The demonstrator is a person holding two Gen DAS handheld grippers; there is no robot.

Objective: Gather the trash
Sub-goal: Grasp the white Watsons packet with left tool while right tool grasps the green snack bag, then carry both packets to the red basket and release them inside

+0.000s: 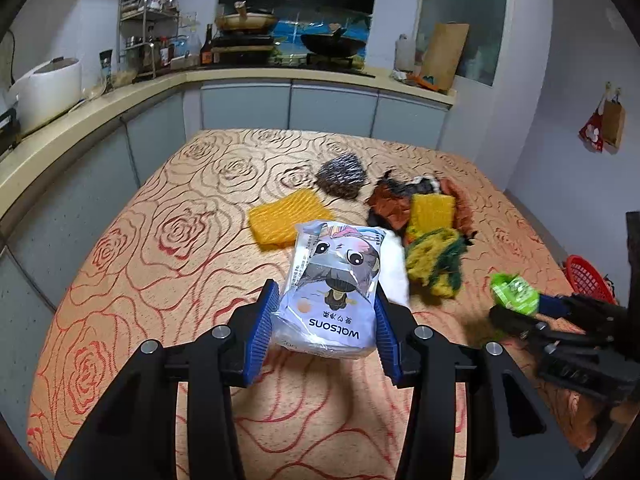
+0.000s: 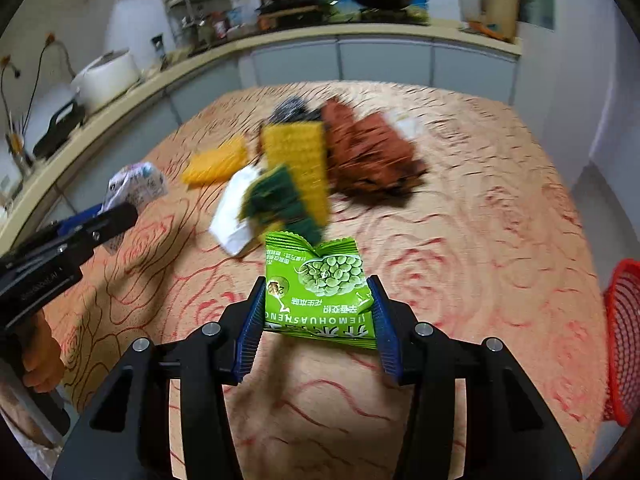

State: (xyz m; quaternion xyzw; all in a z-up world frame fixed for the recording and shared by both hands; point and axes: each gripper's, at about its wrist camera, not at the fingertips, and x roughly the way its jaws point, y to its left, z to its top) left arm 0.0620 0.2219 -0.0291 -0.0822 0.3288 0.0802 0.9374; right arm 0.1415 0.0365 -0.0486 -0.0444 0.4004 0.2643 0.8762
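My left gripper (image 1: pixel 326 312) is shut on a pale blue Watsons tissue pack (image 1: pixel 334 284), held above the rose-patterned table (image 1: pixel 168 264). My right gripper (image 2: pixel 318 308) is shut on a green snack packet (image 2: pixel 320 284), also held above the table. In the left wrist view the right gripper (image 1: pixel 520 312) with the green packet (image 1: pixel 514 294) is at the right. In the right wrist view the left gripper (image 2: pixel 100 220) with the tissue pack (image 2: pixel 136 186) is at the left. A red mesh basket (image 2: pixel 624 340) stands at the table's right edge; it also shows in the left wrist view (image 1: pixel 588 280).
A heap remains mid-table: yellow sponges (image 1: pixel 286 218), a dark scouring pad (image 1: pixel 342 176), brown wrappers (image 1: pixel 394 202), a yellow-green scrubber (image 1: pixel 434 264), white paper (image 2: pixel 234 212). A kitchen counter (image 1: pixel 120 96) with a rice cooker (image 1: pixel 48 88) runs behind and to the left.
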